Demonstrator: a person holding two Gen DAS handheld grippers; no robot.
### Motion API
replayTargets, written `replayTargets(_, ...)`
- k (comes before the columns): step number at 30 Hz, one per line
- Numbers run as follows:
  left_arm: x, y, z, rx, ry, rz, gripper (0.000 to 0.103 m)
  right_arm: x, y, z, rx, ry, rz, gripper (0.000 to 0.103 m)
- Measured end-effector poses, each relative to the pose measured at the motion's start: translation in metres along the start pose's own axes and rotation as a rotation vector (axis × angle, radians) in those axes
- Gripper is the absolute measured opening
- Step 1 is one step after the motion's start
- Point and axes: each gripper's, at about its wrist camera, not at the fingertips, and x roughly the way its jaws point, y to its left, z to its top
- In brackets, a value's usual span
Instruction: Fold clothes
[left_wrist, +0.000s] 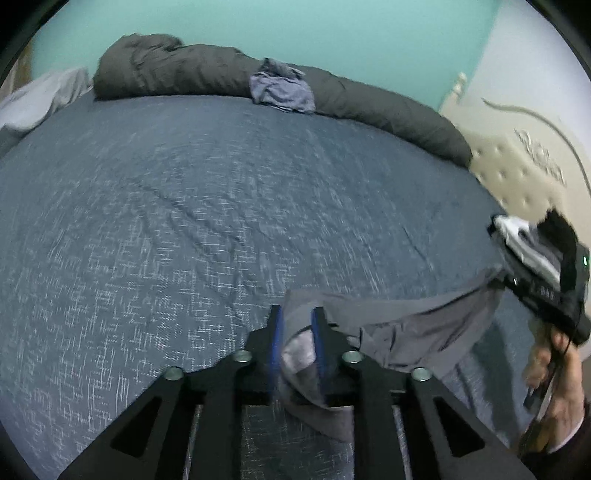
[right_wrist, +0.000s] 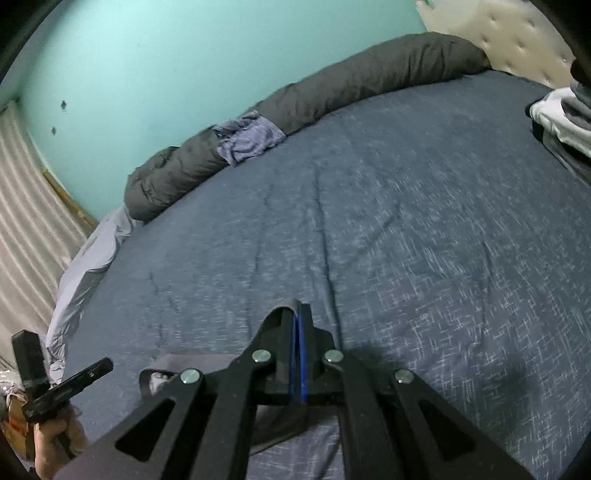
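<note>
We hold a grey garment (left_wrist: 406, 325) by both tongs, just above the near edge of the bed (left_wrist: 184, 221). Our left gripper (left_wrist: 297, 314) has its jaws a little apart with a bunched corner of cloth clamped between them; our right gripper (right_wrist: 297, 310) is pressed nearly closed on a thin edge of the same cloth. The garment's long axis runs side to side between the two tongs, sagging in the middle, so neither hand is nearer; each has its own end. Beyond it the bed lies bare. Farther off, a small bluish cloth (left_wrist: 282, 90) sits crumpled on the dark rolled duvet (left_wrist: 177, 70), and a stack of clothes (right_wrist: 561, 110) rests at the right.
</note>
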Motion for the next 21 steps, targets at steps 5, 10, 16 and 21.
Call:
replayTargets(5, 0.016, -0.008, -0.003, 0.078, 0.033, 0.04, 0.032, 0.012, -0.007, -0.003, 0.028, 0.041, -0.044, 0.004)
replayTargets(10, 0.034, -0.023, 0.005, 0.148, 0.054, 0.028, 0.032, 0.022, -0.014, -0.007, 0.057, 0.075, -0.086, 0.036)
replayTargets(16, 0.061, -0.054, 0.006, 0.265, 0.101, 0.024, 0.032, 0.017, -0.031, -0.011, 0.114, 0.05, -0.126, 0.038)
replayTargets(21, 0.084, -0.072, 0.0, 0.339, 0.155, 0.042, 0.032, 0.02, -0.046, -0.01, 0.155, 0.068, -0.131, 0.038)
